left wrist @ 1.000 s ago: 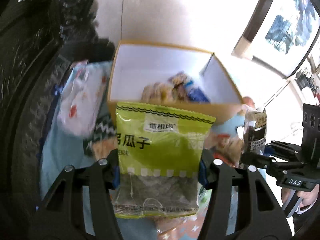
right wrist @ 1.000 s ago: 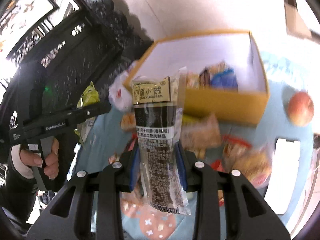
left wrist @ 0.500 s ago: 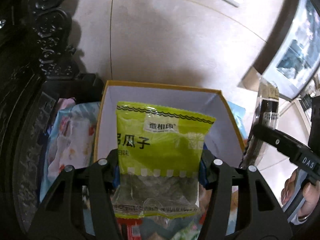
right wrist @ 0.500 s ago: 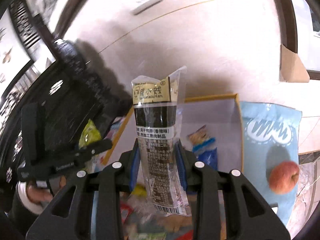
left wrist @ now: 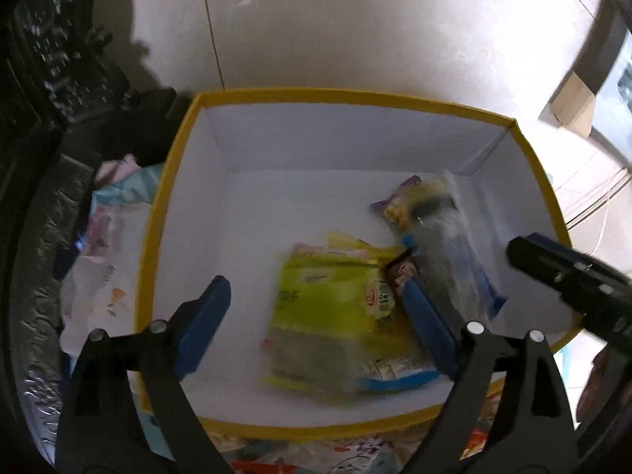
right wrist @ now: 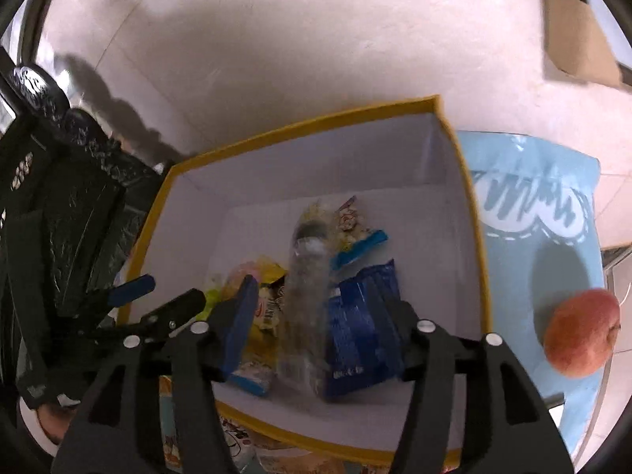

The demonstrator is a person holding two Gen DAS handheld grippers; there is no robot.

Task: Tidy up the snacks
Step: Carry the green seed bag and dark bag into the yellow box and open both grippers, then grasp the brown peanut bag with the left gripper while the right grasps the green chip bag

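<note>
A yellow-rimmed box (left wrist: 355,96) with white inner walls lies below both grippers. My left gripper (left wrist: 316,324) is over it, jaws opening. The green snack packet (left wrist: 324,316) shows blurred and loose between them, above the packets on the box floor. My right gripper (right wrist: 316,328) is over the same box (right wrist: 300,126), jaws also opening. The clear packet with a black label (right wrist: 308,288) is blurred between its blue pads, free of them. That packet (left wrist: 438,245) also appears in the left wrist view.
Several packets lie in the box, among them a dark blue one (right wrist: 359,328). A peach-coloured fruit (right wrist: 580,335) rests on the light blue cloth (right wrist: 553,237) right of the box. Dark carved furniture (left wrist: 47,79) stands at left, a cardboard box (right wrist: 576,39) on the floor beyond.
Both grippers moved forward and down over the box. Both let go: the green packet and the clear black-labelled packet have left the pads and are dropping into the box.
</note>
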